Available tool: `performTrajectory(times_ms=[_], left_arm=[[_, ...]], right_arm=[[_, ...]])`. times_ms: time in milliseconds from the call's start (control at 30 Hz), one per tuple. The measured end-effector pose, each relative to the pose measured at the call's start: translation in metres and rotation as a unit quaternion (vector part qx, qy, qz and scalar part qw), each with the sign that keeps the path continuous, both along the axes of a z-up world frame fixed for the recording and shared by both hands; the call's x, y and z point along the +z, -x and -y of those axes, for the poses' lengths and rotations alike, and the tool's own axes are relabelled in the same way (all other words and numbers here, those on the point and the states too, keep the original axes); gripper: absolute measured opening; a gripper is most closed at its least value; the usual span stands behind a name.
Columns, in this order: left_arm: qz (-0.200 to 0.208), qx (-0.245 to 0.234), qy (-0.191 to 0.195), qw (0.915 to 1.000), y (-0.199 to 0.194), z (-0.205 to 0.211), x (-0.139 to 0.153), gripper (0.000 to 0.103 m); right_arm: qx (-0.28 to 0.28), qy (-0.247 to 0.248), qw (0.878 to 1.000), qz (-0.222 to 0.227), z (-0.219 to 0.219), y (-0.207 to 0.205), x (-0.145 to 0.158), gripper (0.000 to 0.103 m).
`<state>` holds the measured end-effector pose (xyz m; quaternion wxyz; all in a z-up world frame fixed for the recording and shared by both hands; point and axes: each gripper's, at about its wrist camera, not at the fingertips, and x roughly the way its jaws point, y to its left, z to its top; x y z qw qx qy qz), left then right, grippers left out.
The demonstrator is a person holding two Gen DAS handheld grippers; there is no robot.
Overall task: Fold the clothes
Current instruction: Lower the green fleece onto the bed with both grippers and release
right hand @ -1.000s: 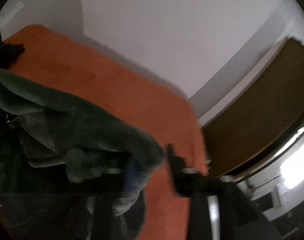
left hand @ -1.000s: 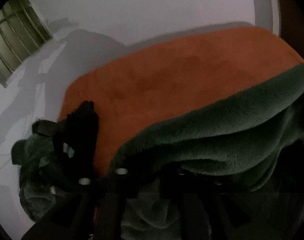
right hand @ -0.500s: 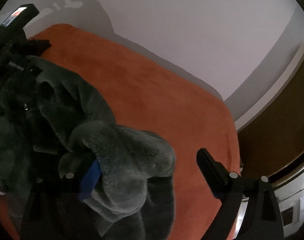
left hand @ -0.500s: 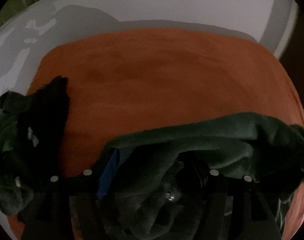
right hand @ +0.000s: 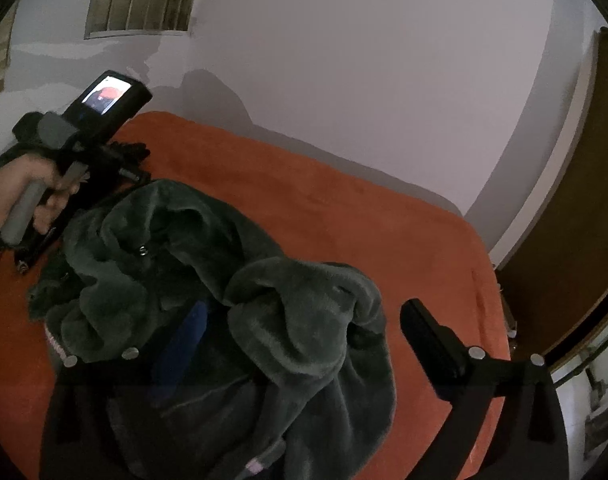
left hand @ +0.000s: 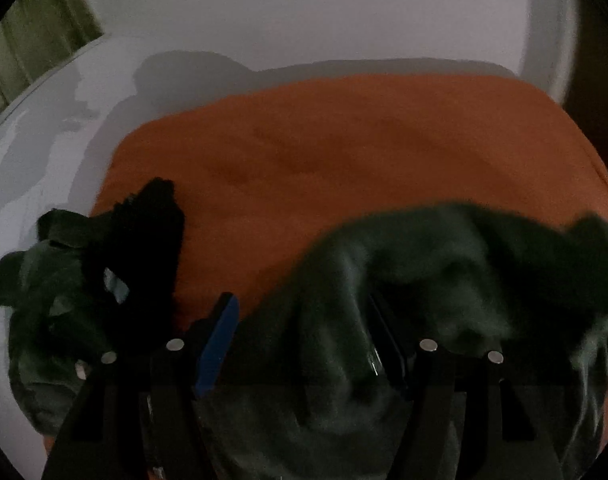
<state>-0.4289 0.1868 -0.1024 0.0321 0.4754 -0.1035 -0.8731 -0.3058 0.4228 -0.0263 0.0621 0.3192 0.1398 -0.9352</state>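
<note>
Right wrist view: a plush dark-green fleece [right hand: 208, 280] lies crumpled on the orange bed [right hand: 343, 216], near its front edge. The right gripper [right hand: 304, 332] has its jaws wide apart, fleece heaped between them. Left gripper [left hand: 304, 320]: jaws apart, fleece draped between. Dark clothes [left hand: 104, 264] bunch at the bed's left edge.

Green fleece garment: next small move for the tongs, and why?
Probably close the right tongs on the raised fold and draw it flat. The green fleece garment lies bunched on the orange blanket; both tongs stand wide open with fleece between the fingers, gripping nothing. The left tongs also sit in the heap, so they could pin the other edge.
</note>
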Motion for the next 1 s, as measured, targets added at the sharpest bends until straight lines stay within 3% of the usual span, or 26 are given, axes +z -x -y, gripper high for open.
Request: performTrajectory(times_ms=[100,200,367,500,700,767,900,1000], left_arm=[[0.007,-0.034,-0.005,0.9994,-0.046,-0.001,-0.012,0.071],[0.03,-0.065,-0.047,0.9963,-0.089,-0.002,-0.035,0.073],[0.064,-0.076,-0.059,0.9933,-0.148,0.005,-0.073,0.074],[0.076,-0.069,-0.055,0.9931,-0.18,0.018,-0.102,0.073],[0.075,-0.032,-0.09,0.9925,-0.207,0.046,-0.124,0.074],[0.068,-0.022,-0.086,0.9937,-0.211,0.054,-0.128,0.074],[0.043,-0.012,-0.074,0.9963,-0.223,0.078,-0.128,0.074],[0.052,0.001,-0.072,0.996,-0.227,0.097,-0.134,0.074]], right_arm=[[-0.013,0.018,1.0,0.011,0.011,-0.009,-0.002,0.099],[-0.035,0.072,0.996,0.04,0.011,-0.026,-0.028,0.099],[-0.072,0.158,0.981,0.09,0.011,-0.054,-0.073,0.099],[-0.088,0.155,0.977,0.116,0.019,-0.077,-0.105,0.099],[-0.097,0.142,0.975,0.138,0.035,-0.109,-0.142,0.099],[-0.105,0.144,0.973,0.147,0.039,-0.118,-0.151,0.099],[-0.146,0.177,0.958,0.172,0.034,-0.142,-0.161,0.099],[-0.172,0.239,0.936,0.192,0.025,-0.165,-0.169,0.098]])
